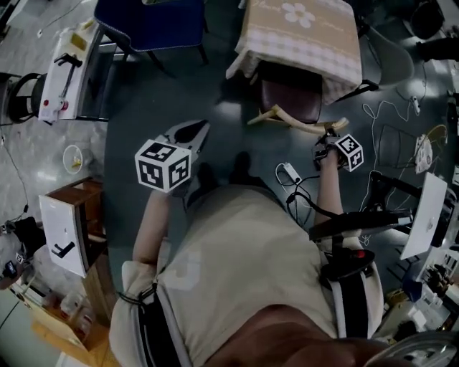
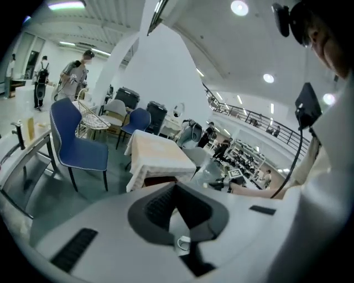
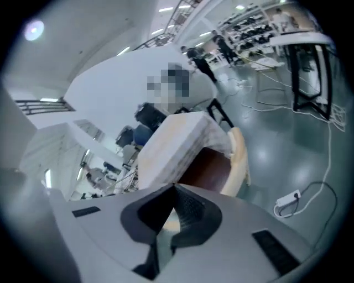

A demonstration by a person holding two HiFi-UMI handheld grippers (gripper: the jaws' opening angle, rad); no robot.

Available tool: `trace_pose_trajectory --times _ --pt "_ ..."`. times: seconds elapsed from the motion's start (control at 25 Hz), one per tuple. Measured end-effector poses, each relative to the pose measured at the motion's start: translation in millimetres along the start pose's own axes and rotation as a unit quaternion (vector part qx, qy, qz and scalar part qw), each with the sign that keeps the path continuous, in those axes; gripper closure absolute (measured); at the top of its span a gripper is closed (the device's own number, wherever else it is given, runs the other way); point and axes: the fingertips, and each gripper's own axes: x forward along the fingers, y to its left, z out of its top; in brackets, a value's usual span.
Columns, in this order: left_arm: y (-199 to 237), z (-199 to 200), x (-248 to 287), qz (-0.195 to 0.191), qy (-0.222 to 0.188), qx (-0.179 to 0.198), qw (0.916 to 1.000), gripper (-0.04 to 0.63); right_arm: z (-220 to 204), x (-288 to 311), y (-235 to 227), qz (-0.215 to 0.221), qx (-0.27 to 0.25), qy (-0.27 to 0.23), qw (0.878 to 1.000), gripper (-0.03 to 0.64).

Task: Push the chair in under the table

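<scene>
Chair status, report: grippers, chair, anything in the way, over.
Left gripper shut, empty; right gripper shut, empty, near the backrest. Chair seat partly under the table. Power strip on floor behind it, clear of its path.

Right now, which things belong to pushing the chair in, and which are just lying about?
Job: brown chair, cloth-covered table, left gripper and right gripper, both shut.
Lying about: blue chair, power strip, small cabinet.
</scene>
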Motion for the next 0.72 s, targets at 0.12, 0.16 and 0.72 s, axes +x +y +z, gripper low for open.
trace_pose_trajectory --times 0.12,0.16,0.72 --pt "13 7 -25 0.01 -0.018 0.005 0.9998 0.589 -25 -7 73 0.071 -0.063 0.016 0.995 0.606" --pt "16 9 -34 0.014 -0.025 0.012 0.9995 0.589 -35 -11 98 0.098 -0.075 0.022 0.992 0.606" --pt "36 11 -120 0.0 -0.096 0.011 0.9953 0.589 -174 -126 323 0.368 -0.168 0.095 0.91 0.606"
